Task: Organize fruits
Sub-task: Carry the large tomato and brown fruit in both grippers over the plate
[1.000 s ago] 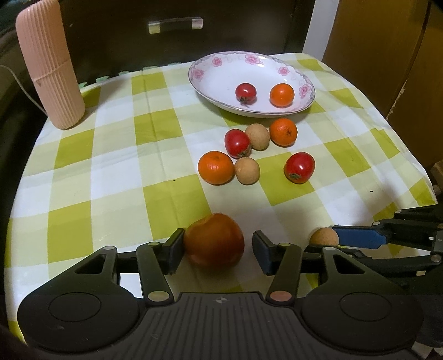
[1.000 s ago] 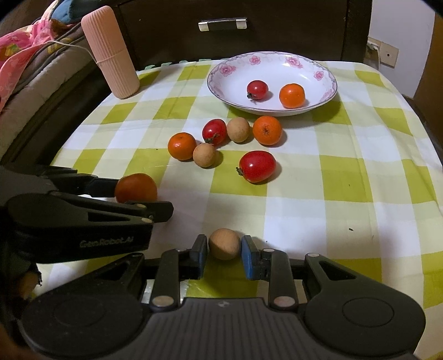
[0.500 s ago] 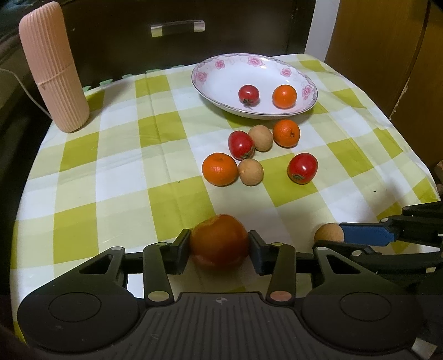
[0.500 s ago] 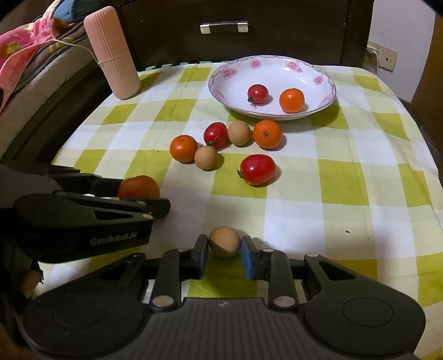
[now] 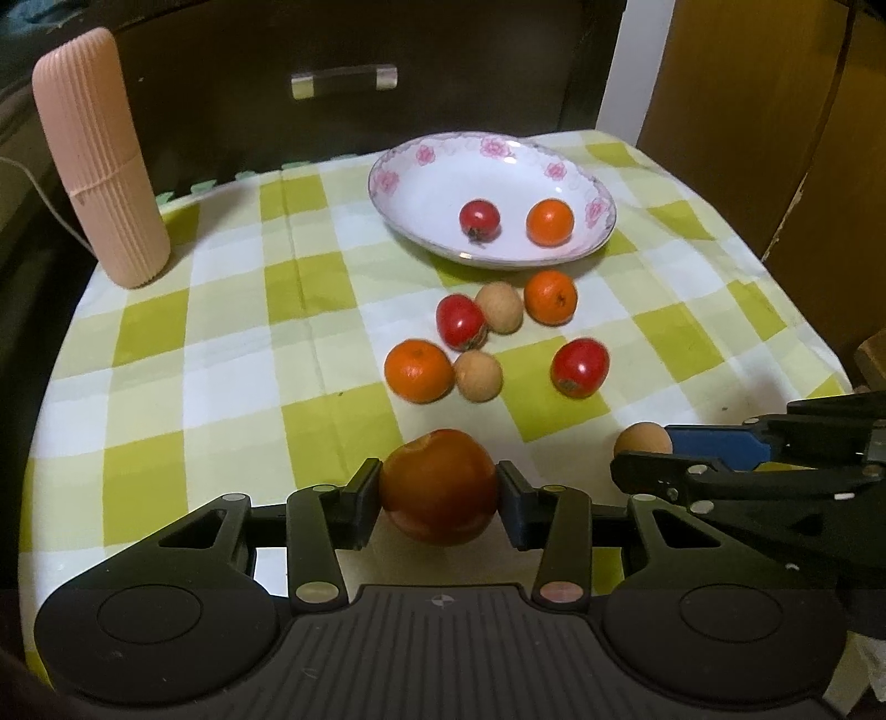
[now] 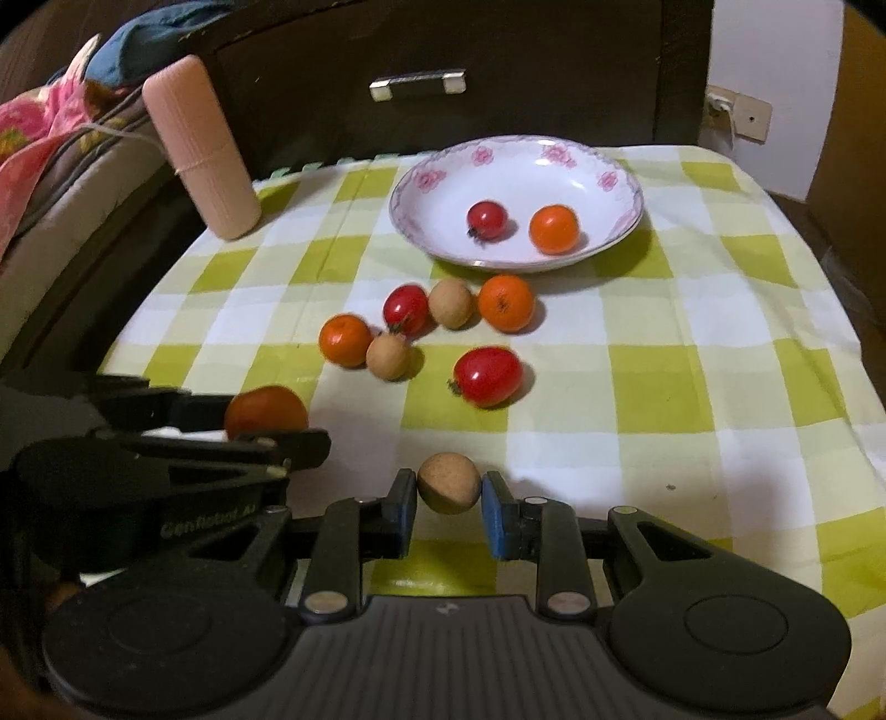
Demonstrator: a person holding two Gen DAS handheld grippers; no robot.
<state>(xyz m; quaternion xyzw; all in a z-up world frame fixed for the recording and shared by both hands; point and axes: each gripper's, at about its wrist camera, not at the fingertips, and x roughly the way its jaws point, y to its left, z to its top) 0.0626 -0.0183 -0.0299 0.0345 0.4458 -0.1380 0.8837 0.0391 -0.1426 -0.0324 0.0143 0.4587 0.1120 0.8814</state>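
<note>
Green-checked tablecloth [image 5: 232,354] before a dark drawer cabinet [image 5: 343,44].

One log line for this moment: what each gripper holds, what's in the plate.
left gripper: shut on tomato | right gripper: shut on brown fruit | plate: two fruits

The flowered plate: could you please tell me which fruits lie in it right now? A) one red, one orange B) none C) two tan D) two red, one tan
A: the plate holds one red fruit and one orange fruit.
</note>
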